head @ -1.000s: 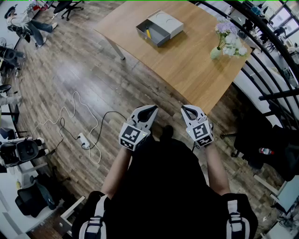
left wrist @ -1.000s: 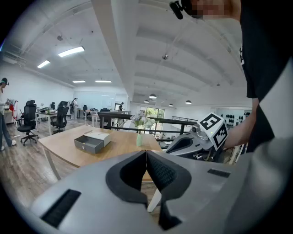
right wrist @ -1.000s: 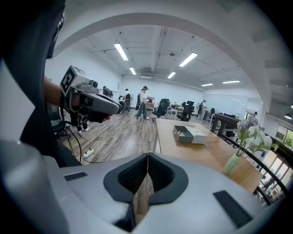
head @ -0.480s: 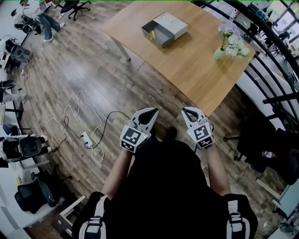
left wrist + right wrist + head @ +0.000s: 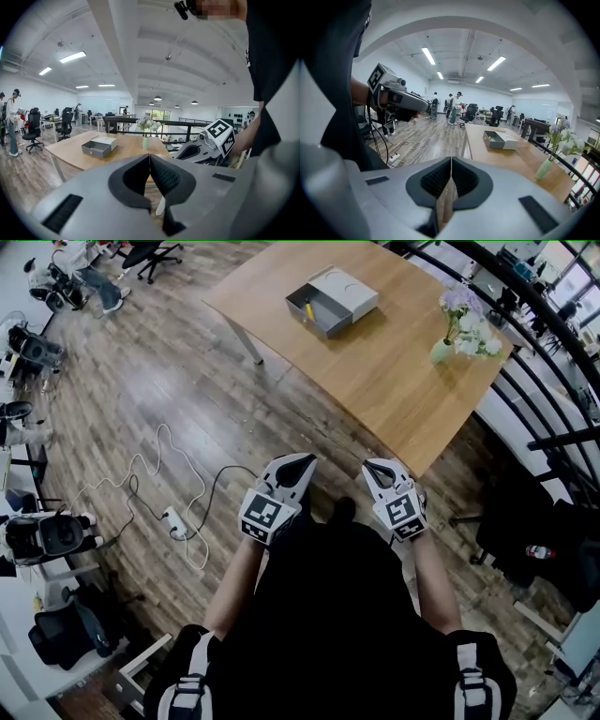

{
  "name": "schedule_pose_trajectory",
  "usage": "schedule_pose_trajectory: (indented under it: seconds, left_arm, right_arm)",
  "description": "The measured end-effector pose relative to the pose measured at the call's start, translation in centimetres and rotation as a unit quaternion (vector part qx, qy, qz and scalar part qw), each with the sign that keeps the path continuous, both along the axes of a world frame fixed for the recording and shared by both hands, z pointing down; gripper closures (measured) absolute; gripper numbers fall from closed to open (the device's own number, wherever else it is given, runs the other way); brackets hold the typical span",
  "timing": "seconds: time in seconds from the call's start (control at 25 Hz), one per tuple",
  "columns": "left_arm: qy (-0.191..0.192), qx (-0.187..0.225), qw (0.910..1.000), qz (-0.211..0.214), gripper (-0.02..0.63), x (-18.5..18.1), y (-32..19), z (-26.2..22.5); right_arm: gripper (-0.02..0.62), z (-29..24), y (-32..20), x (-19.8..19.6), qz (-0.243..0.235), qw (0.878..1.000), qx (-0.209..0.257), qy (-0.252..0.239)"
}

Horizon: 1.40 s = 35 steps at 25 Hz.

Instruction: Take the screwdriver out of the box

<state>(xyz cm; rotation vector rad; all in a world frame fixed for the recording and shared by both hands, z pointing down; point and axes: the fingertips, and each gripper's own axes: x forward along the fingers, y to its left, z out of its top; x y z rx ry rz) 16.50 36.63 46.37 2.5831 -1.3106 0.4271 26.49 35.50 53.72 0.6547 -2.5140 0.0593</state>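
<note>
Holding left gripper (image 5: 302, 461) and right gripper (image 5: 371, 466) closed and empty, far from box (image 5: 345, 294); step closer, spread jaws before reaching screwdriver (image 5: 308, 308).

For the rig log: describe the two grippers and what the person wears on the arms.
The left gripper and right gripper are both light grey tapering shells, with dark ribbed lining inside the jaws. Each carries a white cube printed with black square markers. The person wears a black top that leaves the forearms bare.
</note>
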Motion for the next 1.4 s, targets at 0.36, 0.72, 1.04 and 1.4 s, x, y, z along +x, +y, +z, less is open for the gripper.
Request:
schedule_pose_trajectory:
  seconds: [0.36,0.72,1.04,1.4]
  left_arm:
    - [0.003,-0.013,0.9999,-0.01,0.584,-1.7,1.0,0.9]
    - [0.008,-0.016,0.9998,-0.005,0.584,-4.7,-0.8,0.7]
    - [0.015,-0.018,0.9997,0.005,0.584,-7.7,-3.9,0.7]
    - [0.024,-0.022,0.9992,0.022,0.584,-10.5,-7.4,0.9]
  right_arm:
    - [0.569,0.3,0.2,-2.2,-0.019,1.0,0.001,0.003]
    - [0.569,0.2,-1.6,-5.1,-0.013,1.0,0.0,0.015]
    - [0.569,0.1,-3.8,-8.0,-0.008,1.0,-0.005,0.022]
    - [0.569,-0.3,-7.1,-11.2,0.006,1.0,-0.008,0.027]
